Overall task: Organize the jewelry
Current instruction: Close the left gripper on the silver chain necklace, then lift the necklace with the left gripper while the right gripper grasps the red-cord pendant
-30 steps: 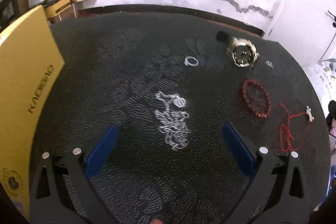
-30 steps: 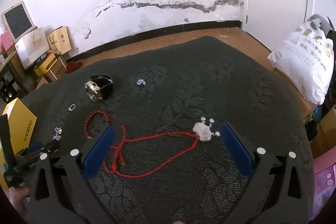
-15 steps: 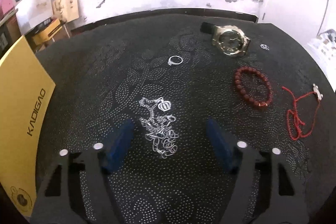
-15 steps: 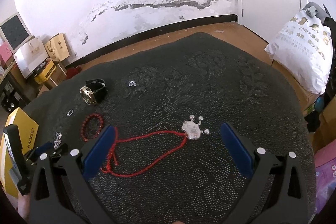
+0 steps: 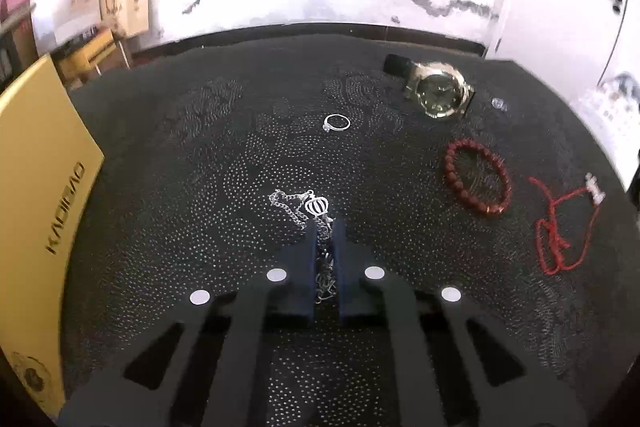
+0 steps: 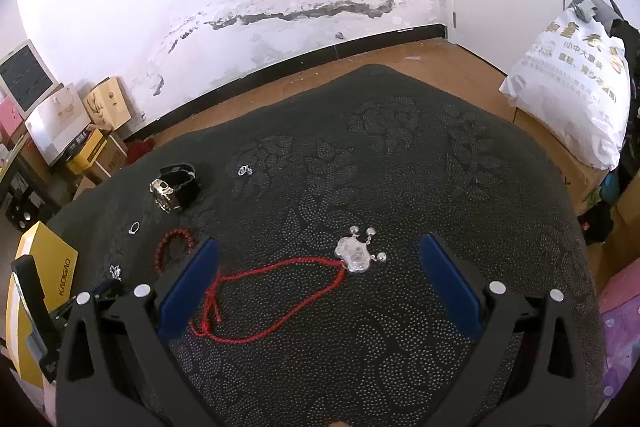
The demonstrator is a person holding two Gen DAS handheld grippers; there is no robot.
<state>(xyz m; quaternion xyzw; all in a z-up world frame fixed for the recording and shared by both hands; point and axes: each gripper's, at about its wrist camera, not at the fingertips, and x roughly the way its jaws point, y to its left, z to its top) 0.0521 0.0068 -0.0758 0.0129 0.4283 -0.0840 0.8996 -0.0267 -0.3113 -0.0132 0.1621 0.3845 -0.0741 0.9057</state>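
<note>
My left gripper [image 5: 324, 227] is shut on a silver chain necklace [image 5: 308, 207] lying on the dark patterned cloth [image 5: 200, 187]; its round pendant sticks out past the fingertips. A silver ring [image 5: 337, 123], a gold watch [image 5: 438, 95], a red bead bracelet [image 5: 476, 183] and a red cord necklace [image 5: 560, 231] lie further off. My right gripper [image 6: 316, 283] is open above the red cord necklace [image 6: 272, 291] with its silver pendant [image 6: 354, 254]. The left gripper [image 6: 106, 291] shows at the left edge of the right wrist view.
A yellow box [image 5: 36, 195] stands at the cloth's left edge, also in the right wrist view [image 6: 44, 283]. A small silver earring [image 6: 243, 170] lies near the watch [image 6: 172, 187]. A white sack [image 6: 568, 99] sits on the floor at right. Cardboard boxes [image 6: 80, 119] line the wall.
My left gripper has closed from wide open onto the silver chain necklace. The right gripper has lifted and drawn back slightly, still open.
</note>
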